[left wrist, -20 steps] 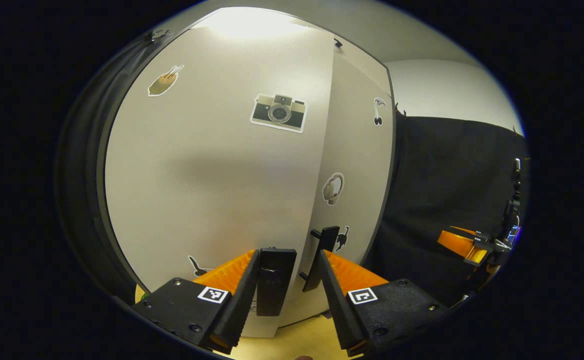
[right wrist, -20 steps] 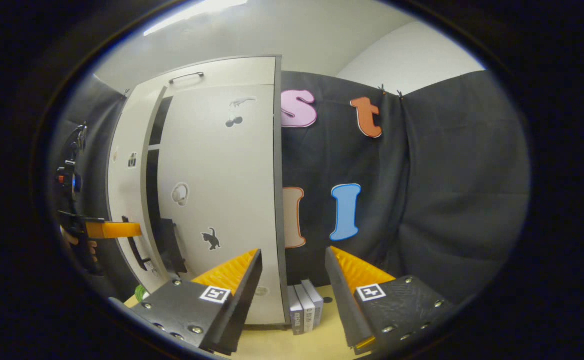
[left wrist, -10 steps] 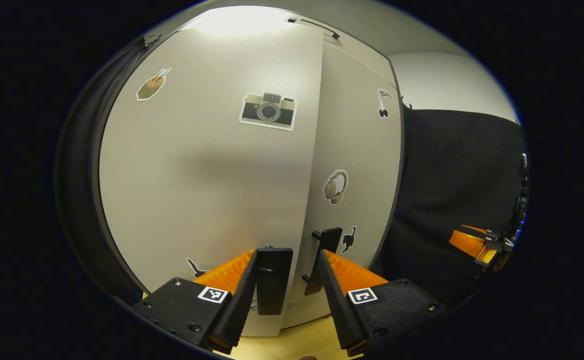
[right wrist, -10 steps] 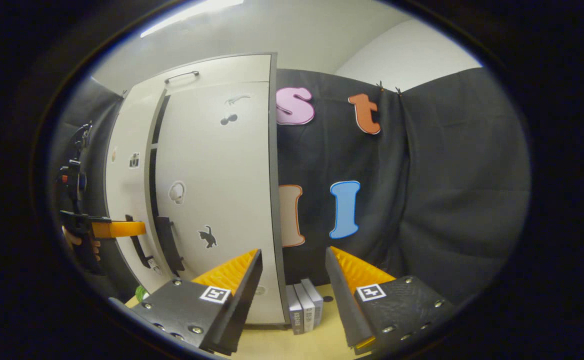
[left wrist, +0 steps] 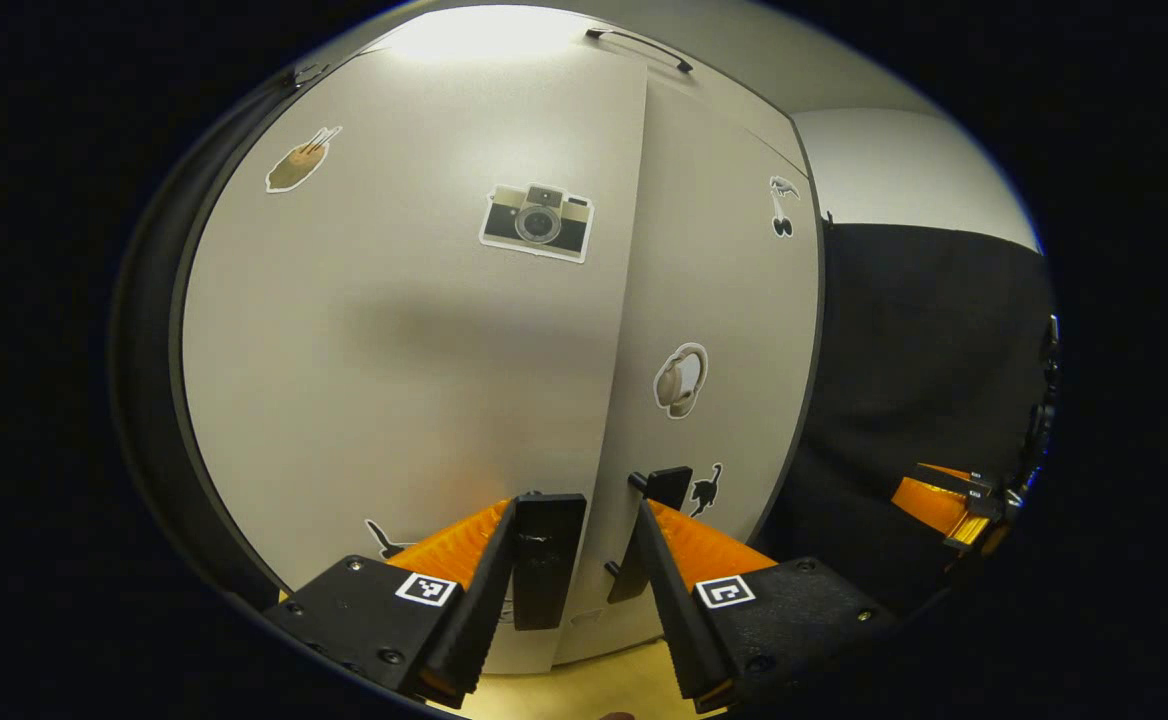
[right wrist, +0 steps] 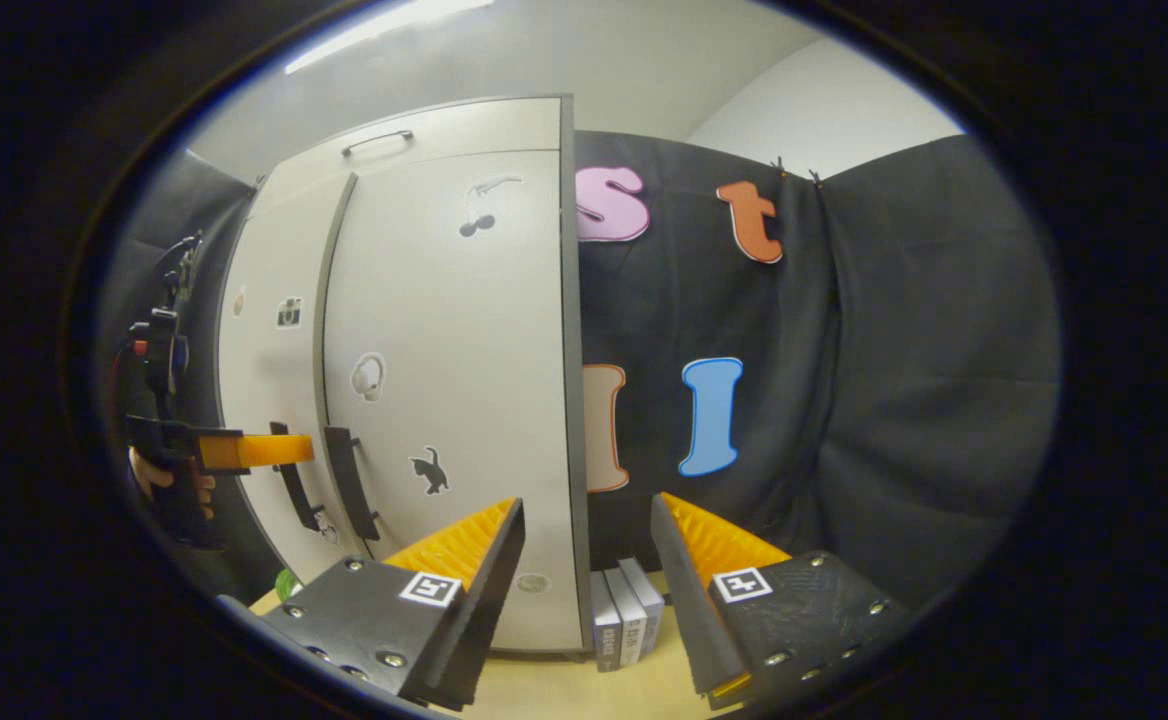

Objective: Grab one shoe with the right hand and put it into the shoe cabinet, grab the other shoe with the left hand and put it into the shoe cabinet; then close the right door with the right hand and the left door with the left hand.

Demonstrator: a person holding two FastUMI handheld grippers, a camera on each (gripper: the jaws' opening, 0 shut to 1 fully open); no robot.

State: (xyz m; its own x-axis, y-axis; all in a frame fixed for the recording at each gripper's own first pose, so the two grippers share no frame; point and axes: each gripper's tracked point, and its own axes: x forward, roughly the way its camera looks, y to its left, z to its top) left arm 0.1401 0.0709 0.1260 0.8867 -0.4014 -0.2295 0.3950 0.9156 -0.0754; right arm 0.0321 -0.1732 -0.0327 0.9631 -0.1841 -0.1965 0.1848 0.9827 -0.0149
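Right gripper view, books (right wrist: 627, 612) beside cabinet (right wrist: 464, 380)

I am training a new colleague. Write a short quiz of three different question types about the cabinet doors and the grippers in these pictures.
1. True or false: the left gripper is shut on the black handle of the left door.
2. Multiple choice: which sticker is on the right door? A) camera B) cat C) bicycle
3. Fill in: beside the cabinet, on the yellow table, stand some grey ____.

Key:
1. False: the handle is next to the left finger, but the gripper is open.
2. B, the cat sticker; the camera sticker is on the left door.
3. Books.
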